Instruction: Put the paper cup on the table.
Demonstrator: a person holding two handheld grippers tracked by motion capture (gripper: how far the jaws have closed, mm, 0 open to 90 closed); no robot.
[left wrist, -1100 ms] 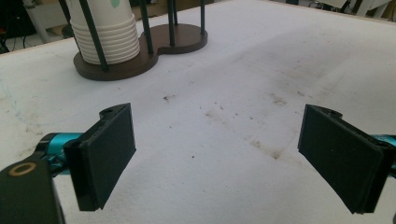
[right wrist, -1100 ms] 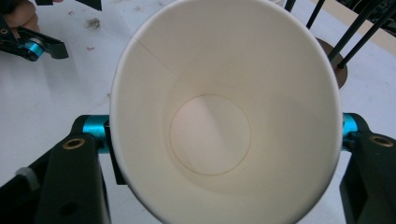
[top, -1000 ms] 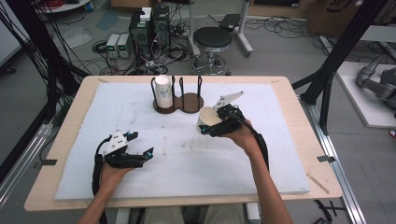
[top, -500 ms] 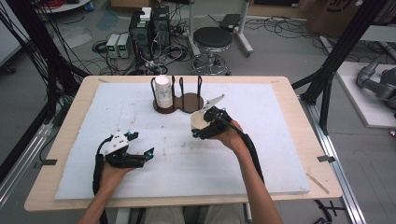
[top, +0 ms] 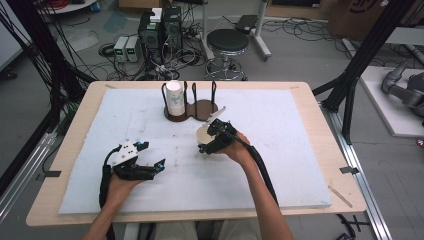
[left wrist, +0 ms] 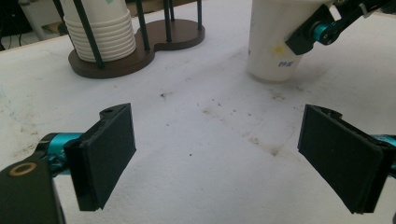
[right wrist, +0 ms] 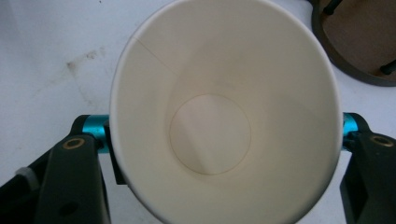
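An empty white paper cup (top: pixel 202 133) (right wrist: pixel 224 116) stands upright with my right gripper (top: pixel 211 142) (right wrist: pixel 224 140) shut on its sides. In the left gripper view the cup (left wrist: pixel 274 42) has its bottom at the white mat, in front of the holder. A stack of white paper cups (top: pixel 174 97) (left wrist: pixel 100 28) sits in the left ring of a brown cup holder (top: pixel 199 114) (left wrist: pixel 163 43). My left gripper (top: pixel 154 168) (left wrist: pixel 215 158) lies low on the mat at the front left, open, with nothing between its pads.
A white foam mat (top: pixel 280 145) covers the wooden table (top: pixel 320 125). The holder's right ring (right wrist: pixel 359 44) is bare. Beyond the table stand a stool (top: pixel 227 42) and computer boxes with cables (top: pixel 160 30).
My right hand has brought the cup down and toward the front left, away from the holder. The left gripper has stayed where it was.
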